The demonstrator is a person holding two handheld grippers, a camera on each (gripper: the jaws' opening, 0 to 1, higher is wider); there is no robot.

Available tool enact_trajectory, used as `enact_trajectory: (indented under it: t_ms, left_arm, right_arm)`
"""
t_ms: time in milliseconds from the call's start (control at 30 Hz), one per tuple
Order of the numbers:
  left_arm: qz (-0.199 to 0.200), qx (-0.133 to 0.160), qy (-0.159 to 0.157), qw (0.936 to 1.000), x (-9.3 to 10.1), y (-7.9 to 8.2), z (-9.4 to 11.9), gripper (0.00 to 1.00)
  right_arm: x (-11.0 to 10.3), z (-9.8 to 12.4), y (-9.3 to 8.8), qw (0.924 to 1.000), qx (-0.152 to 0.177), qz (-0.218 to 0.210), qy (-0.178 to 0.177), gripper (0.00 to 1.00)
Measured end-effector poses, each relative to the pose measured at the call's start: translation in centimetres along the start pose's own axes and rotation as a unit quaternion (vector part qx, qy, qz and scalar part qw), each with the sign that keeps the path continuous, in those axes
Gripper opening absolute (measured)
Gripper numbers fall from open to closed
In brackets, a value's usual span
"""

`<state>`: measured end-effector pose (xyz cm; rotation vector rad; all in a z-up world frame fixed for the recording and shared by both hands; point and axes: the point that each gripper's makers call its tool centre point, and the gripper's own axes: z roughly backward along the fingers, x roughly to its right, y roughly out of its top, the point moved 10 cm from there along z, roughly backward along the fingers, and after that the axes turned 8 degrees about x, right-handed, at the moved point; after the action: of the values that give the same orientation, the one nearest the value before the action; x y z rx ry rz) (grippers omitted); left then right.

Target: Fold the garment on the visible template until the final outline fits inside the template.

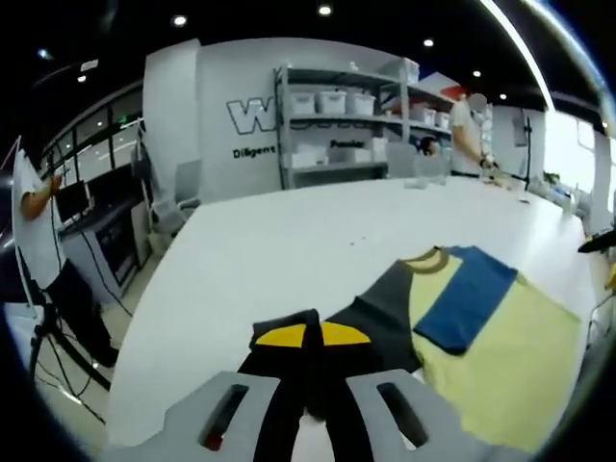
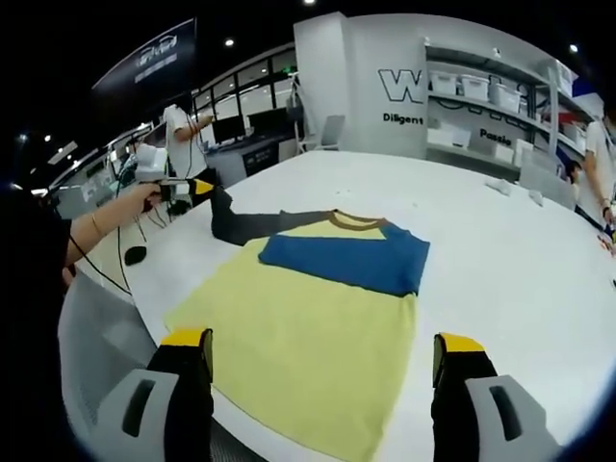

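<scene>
On the grey back wall [image 2: 385,67], large white letters began with "W" and ran out of sight behind the shelving [image 1: 339,115] that held white bins, with smaller, partly legible words below reading "Diligent" and what looked like "Passion". The yellow garment [image 2: 318,337] lay flat on the long white table [image 1: 289,250], its blue sleeve [image 2: 351,258] folded across the chest. The left gripper [image 1: 310,409] was clamped on the dark grey sleeve [image 1: 380,308] at the table's edge, and the right gripper [image 2: 322,380] stood with its 2 jaws spread wide apart over the hem.
</scene>
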<state>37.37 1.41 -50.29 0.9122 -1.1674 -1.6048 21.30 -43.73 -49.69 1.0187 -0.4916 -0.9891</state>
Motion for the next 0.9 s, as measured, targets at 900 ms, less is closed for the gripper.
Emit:
enact_trajectory:
  t_ms: [900]
  left_arm:
    - [0.015,0.058,-0.107,0.9925,9.8,4.9,-4.9,0.00]
  right_arm:
    - [0.3,0.6,-0.4,0.9999,-0.001,-0.004,-0.011,0.95]
